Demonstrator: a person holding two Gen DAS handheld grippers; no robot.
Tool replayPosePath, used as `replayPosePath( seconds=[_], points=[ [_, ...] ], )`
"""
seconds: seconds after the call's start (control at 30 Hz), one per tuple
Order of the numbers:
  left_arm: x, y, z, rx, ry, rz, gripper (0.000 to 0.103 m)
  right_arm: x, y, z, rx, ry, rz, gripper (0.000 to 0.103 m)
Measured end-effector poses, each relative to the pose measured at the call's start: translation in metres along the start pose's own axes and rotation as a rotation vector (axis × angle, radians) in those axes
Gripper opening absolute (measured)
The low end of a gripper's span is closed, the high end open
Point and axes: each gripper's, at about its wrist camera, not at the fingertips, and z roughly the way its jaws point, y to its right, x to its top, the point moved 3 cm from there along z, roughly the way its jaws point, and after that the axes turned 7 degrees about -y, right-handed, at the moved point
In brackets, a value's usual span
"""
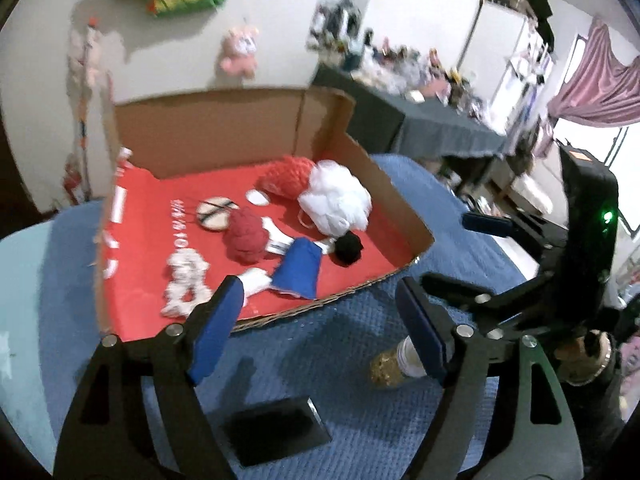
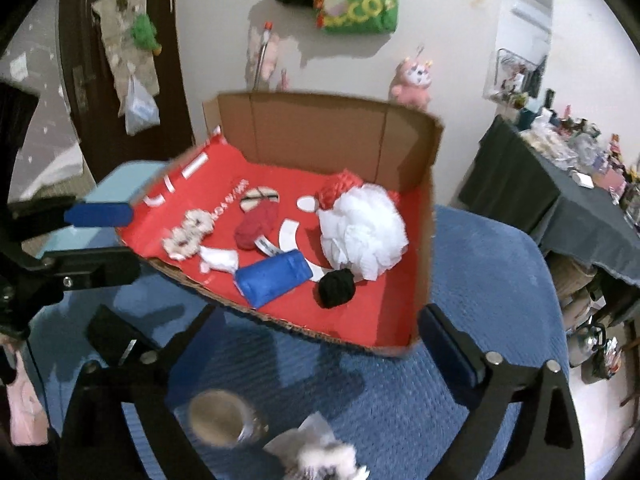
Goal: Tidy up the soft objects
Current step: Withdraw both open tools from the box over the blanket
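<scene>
An open cardboard box (image 1: 248, 132) (image 2: 320, 128) with a red lining lies on a blue blanket. In it lie a white mesh pouf (image 1: 336, 200) (image 2: 364, 232), a red pouf (image 1: 286, 176) (image 2: 340, 188), a red yarn ball (image 1: 246, 238) (image 2: 256, 228), a black ball (image 1: 348, 246) (image 2: 336, 288), a blue pouch (image 1: 300, 274) (image 2: 274, 278), a cream scrunchie (image 1: 186, 284) (image 2: 190, 234) and a small white cloth (image 2: 218, 260). My left gripper (image 1: 320, 324) (image 2: 108, 240) hovers open at the box's near edge, with nothing between its fingers. My right gripper (image 2: 316, 332) (image 1: 468, 256) is open too, at the box's front corner.
On the blanket in front of the box stand a jar (image 1: 394, 364) (image 2: 220, 416) and a flat black object (image 1: 276, 432) (image 2: 116, 336). A fluffy white item (image 2: 324, 456) lies nearest me. A cluttered table with a dark cloth (image 1: 440, 128) (image 2: 552, 192) stands to the right.
</scene>
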Motion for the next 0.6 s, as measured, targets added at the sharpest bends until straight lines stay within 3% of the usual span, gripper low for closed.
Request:
replayPosePath(
  seconds=[0.27,0.37,0.6],
  points=[
    [-0.045,0.006,-0.07,0.13,0.244,-0.021,0.088,-0.031,-0.008,-0.063,0.043,0.157,0.054,0.103],
    [-0.068,0.011,-0.094,0.156,0.342,-0.042,0.098,-0.046,-0.015,-0.085,0.021,0.224,0.064,0.103],
    [-0.117,0.024,-0.107,0.229,0.439,-0.065,0.098,-0.091,-0.026,-0.114,-0.041,0.332,0.105,0.103]
  ],
)
